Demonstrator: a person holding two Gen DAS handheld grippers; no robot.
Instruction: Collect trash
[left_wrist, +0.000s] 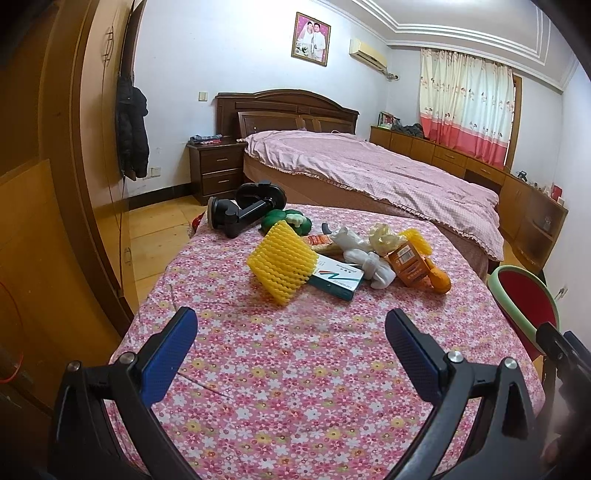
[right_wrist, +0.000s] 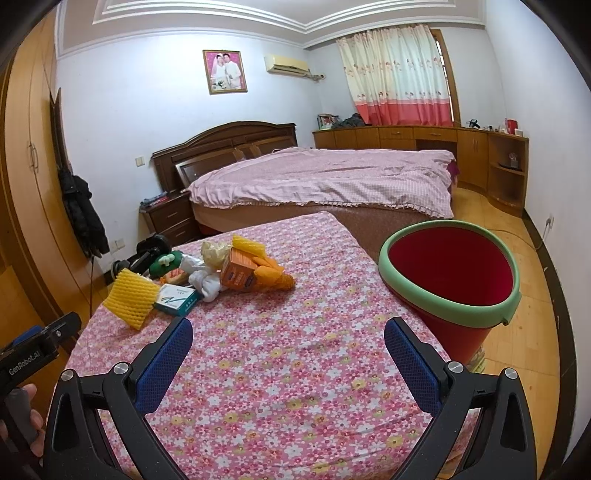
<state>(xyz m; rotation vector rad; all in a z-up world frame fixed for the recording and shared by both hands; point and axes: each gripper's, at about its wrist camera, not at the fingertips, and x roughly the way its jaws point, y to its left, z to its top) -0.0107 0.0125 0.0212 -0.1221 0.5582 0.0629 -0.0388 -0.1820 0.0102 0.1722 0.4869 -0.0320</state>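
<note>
A heap of trash lies on the flowered tablecloth (left_wrist: 295, 369): a yellow foam net (left_wrist: 280, 264) (right_wrist: 131, 297), a white and teal carton (left_wrist: 336, 278) (right_wrist: 175, 300), crumpled white paper (left_wrist: 364, 254) (right_wrist: 207, 280), an orange box (left_wrist: 406, 264) (right_wrist: 238, 271) and an orange foam piece (right_wrist: 275, 277). A red bin with a green rim (right_wrist: 448, 273) (left_wrist: 524, 302) stands off the table's right edge. My left gripper (left_wrist: 291, 328) is open over the near cloth, short of the heap. My right gripper (right_wrist: 288, 338) is open too, with nothing between its fingers.
A black suction mount (left_wrist: 243, 210) and a green toy (left_wrist: 288, 221) sit at the table's far left. A bed (right_wrist: 325, 177) lies beyond the table, a wardrobe (left_wrist: 55, 184) to the left. A person's hand (right_wrist: 26, 417) holds the other gripper at the right wrist view's lower left.
</note>
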